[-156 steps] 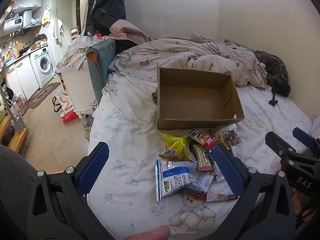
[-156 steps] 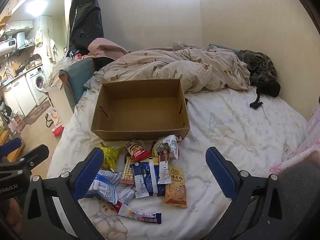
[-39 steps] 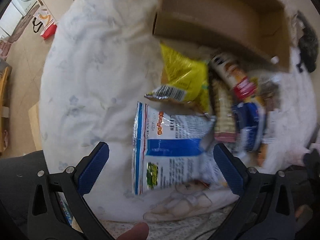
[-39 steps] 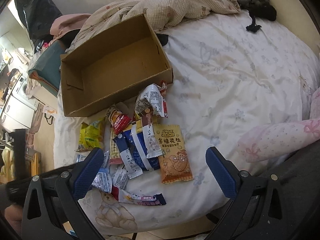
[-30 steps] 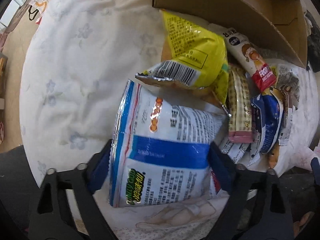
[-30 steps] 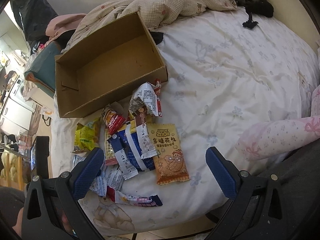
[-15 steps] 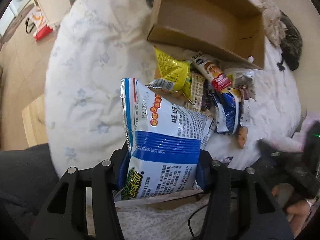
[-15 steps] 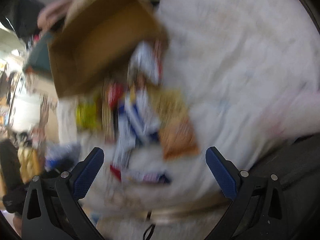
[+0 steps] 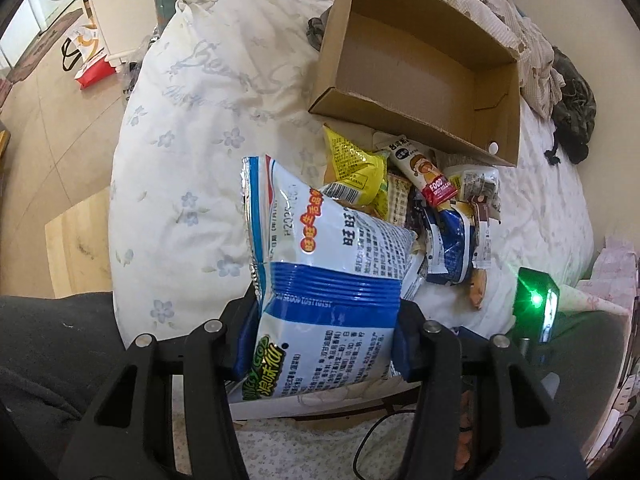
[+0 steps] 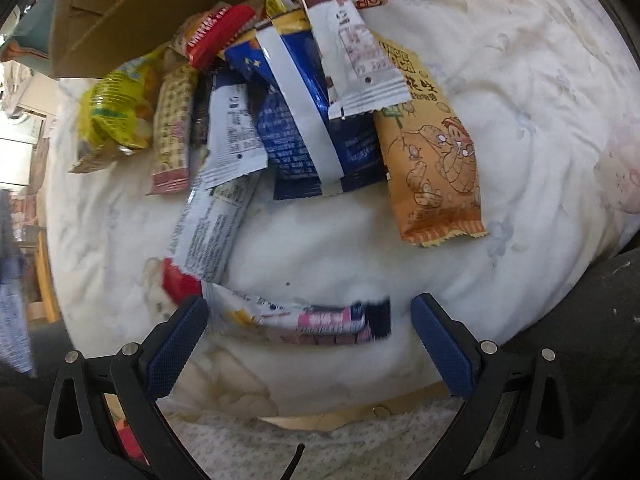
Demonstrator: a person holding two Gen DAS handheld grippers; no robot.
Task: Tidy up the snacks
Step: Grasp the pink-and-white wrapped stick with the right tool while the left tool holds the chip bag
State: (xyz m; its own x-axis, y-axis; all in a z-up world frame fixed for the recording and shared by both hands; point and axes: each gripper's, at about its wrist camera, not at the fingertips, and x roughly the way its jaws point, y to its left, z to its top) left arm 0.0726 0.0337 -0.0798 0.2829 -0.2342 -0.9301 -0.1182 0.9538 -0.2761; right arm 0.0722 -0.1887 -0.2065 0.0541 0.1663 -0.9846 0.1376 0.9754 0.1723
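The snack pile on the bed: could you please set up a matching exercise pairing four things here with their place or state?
Things:
1. blue-and-white bag
2. cardboard box
3. orange peanut packet
4. pink-striped packet

Places or states:
A. lying flat on the sheet at the pile's edge
B. between the open right claw's pads, not pinched
C. clamped in the left claw, lifted off the bed
D. open and empty, behind the pile

Pairs: 1-C, 2-D, 3-A, 4-B
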